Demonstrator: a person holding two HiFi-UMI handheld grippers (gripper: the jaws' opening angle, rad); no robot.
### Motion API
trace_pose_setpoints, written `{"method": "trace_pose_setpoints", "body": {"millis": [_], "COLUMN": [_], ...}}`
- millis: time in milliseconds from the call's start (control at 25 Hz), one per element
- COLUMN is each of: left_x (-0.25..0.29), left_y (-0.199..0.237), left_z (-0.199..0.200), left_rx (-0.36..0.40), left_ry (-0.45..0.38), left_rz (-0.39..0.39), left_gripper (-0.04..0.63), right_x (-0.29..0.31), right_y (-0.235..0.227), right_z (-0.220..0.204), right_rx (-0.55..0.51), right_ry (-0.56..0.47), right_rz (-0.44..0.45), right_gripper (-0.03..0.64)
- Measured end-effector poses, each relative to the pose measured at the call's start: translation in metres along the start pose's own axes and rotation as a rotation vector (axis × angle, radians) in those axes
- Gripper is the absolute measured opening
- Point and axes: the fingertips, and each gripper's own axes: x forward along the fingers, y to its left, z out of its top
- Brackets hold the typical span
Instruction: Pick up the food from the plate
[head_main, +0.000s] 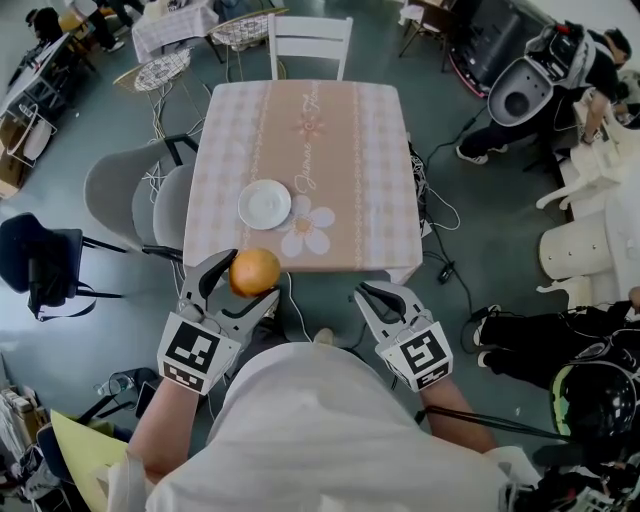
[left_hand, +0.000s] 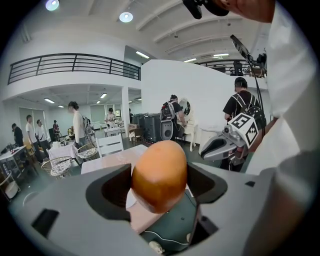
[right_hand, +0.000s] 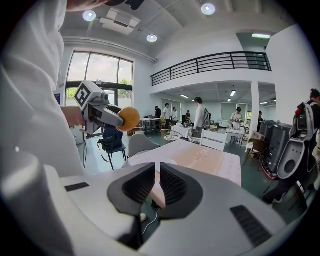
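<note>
A round orange piece of food (head_main: 254, 271) is clamped between the jaws of my left gripper (head_main: 245, 282), held in the air just off the table's near left corner. In the left gripper view the food (left_hand: 160, 175) fills the gap between the dark pads. The white plate (head_main: 264, 203) lies bare on the near left part of the table (head_main: 340, 140). My right gripper (head_main: 372, 295) hovers past the table's near edge with its jaws close together, a narrow slit between them and nothing in it. The right gripper view shows the left gripper (right_hand: 107, 116) carrying the food (right_hand: 129, 119).
A white chair (head_main: 308, 40) stands at the table's far end. Grey chairs (head_main: 120, 190) crowd the left side, with a black chair (head_main: 40, 260) further left. Cables run over the floor on the right (head_main: 445, 215). People and equipment stand at the back right.
</note>
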Motion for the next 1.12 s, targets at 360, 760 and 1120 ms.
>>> {"method": "trace_pose_setpoints", "body": {"millis": [360, 760, 1120], "left_x": [0.0, -0.004, -0.001], "left_y": [0.002, 0.008, 0.015], "left_z": [-0.001, -0.002, -0.01], "left_rx": [-0.009, -0.027, -0.036], "left_ry": [-0.008, -0.01, -0.001], "left_rz": [-0.012, -0.004, -0.015], "left_gripper": [0.359, 0.359, 0.359], "right_x": [0.007, 0.018, 0.028], "right_y": [0.005, 0.009, 0.012], "right_z": [0.003, 0.009, 0.013], "right_rx": [-0.02, -0.04, -0.052], "right_ry": [0.004, 0.011, 0.015], "right_rz": [0.013, 0.034, 0.041], "right_gripper": [0.028, 0.018, 0.015]}}
